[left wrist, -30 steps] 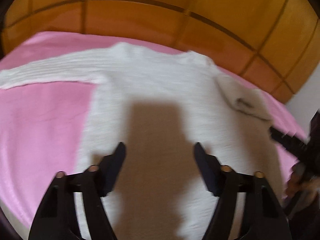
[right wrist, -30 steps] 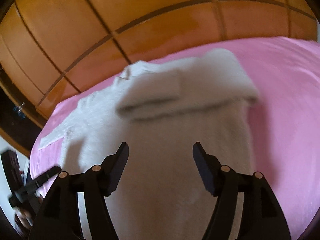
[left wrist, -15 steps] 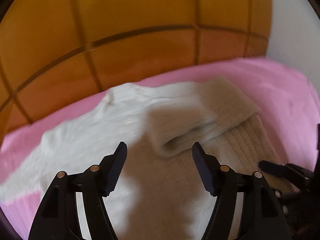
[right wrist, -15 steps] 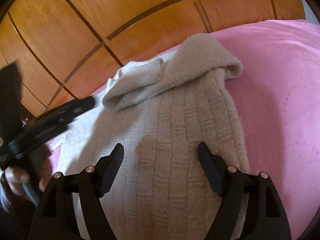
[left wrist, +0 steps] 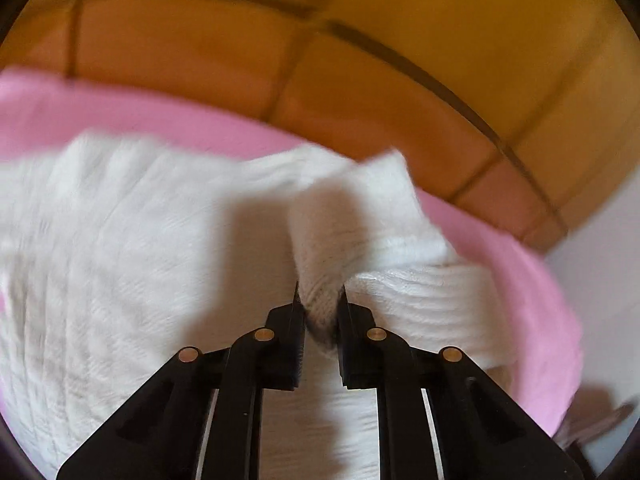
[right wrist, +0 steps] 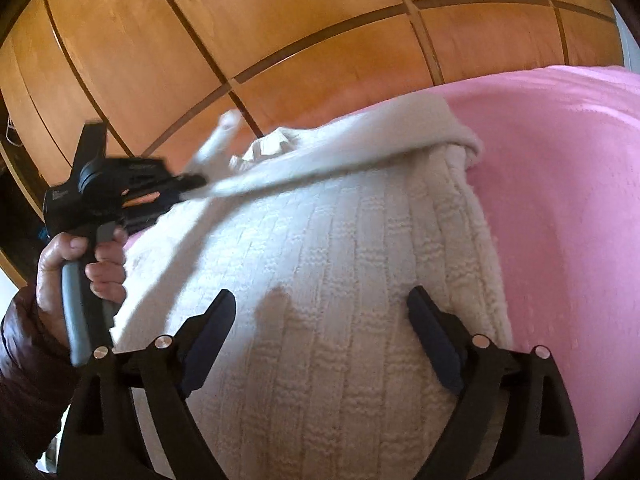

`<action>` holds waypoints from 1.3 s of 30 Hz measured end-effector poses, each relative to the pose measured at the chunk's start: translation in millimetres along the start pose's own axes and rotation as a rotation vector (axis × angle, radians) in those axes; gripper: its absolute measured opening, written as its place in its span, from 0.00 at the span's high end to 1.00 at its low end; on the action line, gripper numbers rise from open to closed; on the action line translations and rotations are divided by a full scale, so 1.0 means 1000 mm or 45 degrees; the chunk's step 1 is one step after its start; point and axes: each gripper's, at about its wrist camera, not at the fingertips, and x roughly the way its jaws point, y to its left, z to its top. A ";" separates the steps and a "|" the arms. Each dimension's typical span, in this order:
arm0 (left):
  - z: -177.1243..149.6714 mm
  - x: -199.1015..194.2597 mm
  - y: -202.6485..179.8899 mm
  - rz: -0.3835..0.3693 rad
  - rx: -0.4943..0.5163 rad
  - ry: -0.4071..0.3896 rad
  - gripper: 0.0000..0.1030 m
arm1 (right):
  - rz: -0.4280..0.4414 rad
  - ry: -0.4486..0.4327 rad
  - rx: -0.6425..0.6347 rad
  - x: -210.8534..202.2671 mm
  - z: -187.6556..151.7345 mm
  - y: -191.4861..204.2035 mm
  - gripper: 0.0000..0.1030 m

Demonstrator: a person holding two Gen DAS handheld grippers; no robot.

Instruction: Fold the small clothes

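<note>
- Closing on the sleeve (left wrist: 320, 280), the left gripper (left wrist: 320, 312) is now pinching it; earlier its jaws gaped empty.
- Right gripper (right wrist: 320, 332) is opening wider over the sweater (right wrist: 340, 280), holding nothing.

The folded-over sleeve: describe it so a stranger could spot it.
On the pink bedcover before the wooden panels lies a cream knitted sweater. Its sleeve crosses the chest to the left tongs, closing on its cuff. It is the only band stretched above the flat knit.
</note>
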 end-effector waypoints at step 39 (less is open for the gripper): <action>-0.005 -0.150 0.236 0.243 -0.492 -0.284 0.52 | -0.515 0.103 -0.276 0.098 0.068 0.036 0.04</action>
